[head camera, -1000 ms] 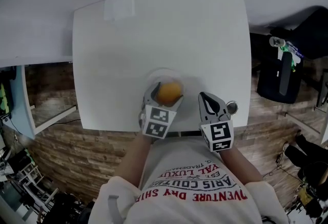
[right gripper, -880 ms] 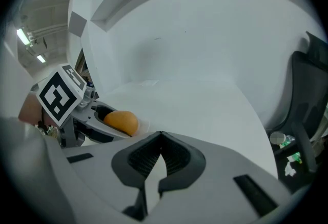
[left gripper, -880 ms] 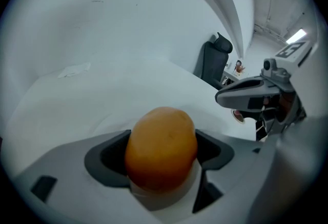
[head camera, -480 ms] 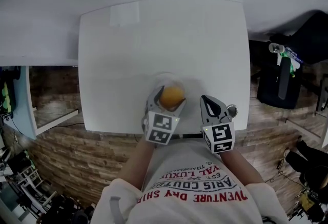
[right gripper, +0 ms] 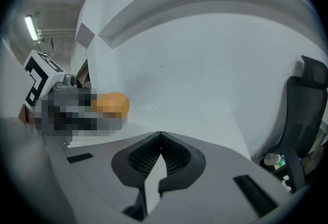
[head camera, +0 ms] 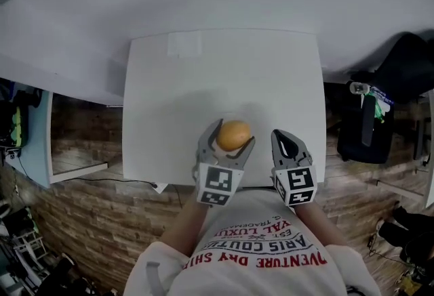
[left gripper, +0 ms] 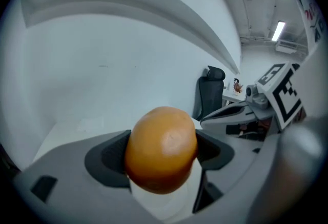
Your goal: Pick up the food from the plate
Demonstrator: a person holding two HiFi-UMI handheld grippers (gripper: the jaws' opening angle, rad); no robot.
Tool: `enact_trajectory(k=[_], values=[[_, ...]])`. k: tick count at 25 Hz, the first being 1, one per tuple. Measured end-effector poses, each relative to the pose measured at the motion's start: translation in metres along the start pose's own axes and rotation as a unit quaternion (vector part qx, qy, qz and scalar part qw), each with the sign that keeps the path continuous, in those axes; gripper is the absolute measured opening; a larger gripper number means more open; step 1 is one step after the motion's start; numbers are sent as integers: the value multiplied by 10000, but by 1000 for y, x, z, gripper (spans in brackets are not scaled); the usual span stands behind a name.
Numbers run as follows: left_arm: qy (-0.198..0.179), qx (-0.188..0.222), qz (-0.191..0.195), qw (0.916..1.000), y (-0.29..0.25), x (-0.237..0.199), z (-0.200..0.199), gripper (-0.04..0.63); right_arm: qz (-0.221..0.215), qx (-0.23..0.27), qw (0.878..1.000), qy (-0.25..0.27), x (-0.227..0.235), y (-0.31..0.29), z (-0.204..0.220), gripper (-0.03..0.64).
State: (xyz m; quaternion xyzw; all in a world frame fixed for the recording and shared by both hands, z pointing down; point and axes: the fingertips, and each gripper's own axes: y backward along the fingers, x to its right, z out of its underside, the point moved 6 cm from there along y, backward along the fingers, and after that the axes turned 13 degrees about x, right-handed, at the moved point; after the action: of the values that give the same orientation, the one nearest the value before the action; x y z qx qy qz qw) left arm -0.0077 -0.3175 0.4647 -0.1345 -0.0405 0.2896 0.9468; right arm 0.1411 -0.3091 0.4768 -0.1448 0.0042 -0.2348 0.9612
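A round orange piece of food (head camera: 234,134) sits between the jaws of my left gripper (head camera: 233,132), over the near edge of the white table (head camera: 224,71). In the left gripper view both dark pads (left gripper: 110,159) press on the food (left gripper: 161,146), so the gripper is shut on it. I cannot make out the white plate against the white table. My right gripper (head camera: 285,139) hovers just right of the left one, shut and holding nothing. Its pads (right gripper: 177,159) meet at the tip in the right gripper view, where the food (right gripper: 114,102) shows at the far left.
A pale rectangular patch (head camera: 184,45) lies at the table's far edge. A black bag with a green-capped bottle (head camera: 365,122) stands on the floor to the right. A black chair (right gripper: 305,115) shows beside the table. A white wall runs behind the table.
The left jaws have narrowed onto the food. The plate rim seen around it earlier no longer shows. The head view has shifted, and the table sits lower and further right in frame.
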Motion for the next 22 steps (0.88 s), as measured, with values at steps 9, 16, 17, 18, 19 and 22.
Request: enact_trajectory(k=[9,16,17,18,19,22], values=[[-122,1245,-415,9913,33,-14,-75,376,-41,1088,9939,187,-14,16,-69,11],[-288,1878,-577,9801,66,-17,-111,376,-227,1687,9852,211,-42,30,-101,11],[-270,1933,-586,9790,69,-18,-114,376,-242,1731,9843,248,-46,31,-105,11],[-254,1979,-594,9781,72,-19,-116,376,-269,1773,9833,293,-49,31,-108,11],[-247,2012,-604,9774,74,-19,-118,376,-297,1807,9825,335,-52,32,-110,11],[-280,2026,-628,9768,78,-19,-118,376,-316,1859,9813,387,-57,35,-112,11]])
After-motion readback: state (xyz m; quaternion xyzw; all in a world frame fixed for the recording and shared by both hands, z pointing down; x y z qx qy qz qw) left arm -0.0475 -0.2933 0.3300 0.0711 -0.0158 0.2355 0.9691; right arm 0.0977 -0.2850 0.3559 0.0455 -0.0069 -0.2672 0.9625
